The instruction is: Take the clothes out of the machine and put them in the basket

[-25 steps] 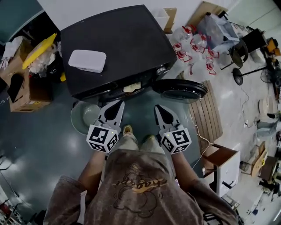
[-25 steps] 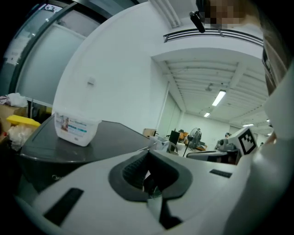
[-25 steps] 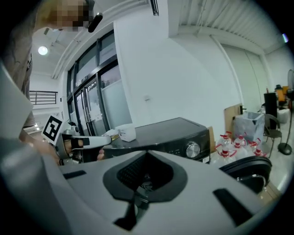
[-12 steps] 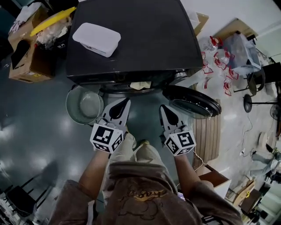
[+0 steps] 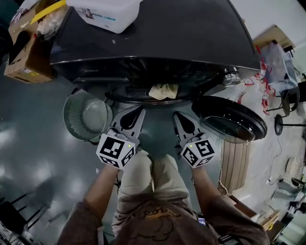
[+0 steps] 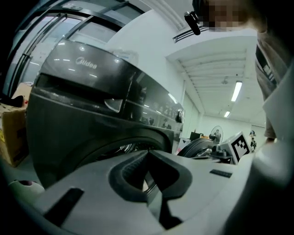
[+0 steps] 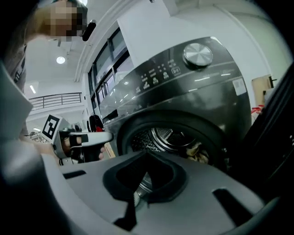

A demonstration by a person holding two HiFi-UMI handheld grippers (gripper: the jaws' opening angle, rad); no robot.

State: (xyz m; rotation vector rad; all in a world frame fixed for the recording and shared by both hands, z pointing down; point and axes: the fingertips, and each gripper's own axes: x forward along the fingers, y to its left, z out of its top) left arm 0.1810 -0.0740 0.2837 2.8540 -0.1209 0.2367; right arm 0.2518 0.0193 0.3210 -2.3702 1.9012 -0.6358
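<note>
Glossy grey floor (image 5: 28, 143) before open black front-loading washing machine (image 5: 167, 38): left gripper (image 5: 137, 110) and right gripper (image 5: 177, 115), jaws clenched empty, at the reach stage; next, I judge, open onto pale crumpled cloth (image 5: 162, 91).

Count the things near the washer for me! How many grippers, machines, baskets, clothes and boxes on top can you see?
Grippers: 2, the left gripper and the right gripper, both shut and empty
Washing machine: 1
Basket: 1
Pale cloth at the machine's opening: 1
White box on the machine: 1
Total: 6
</note>
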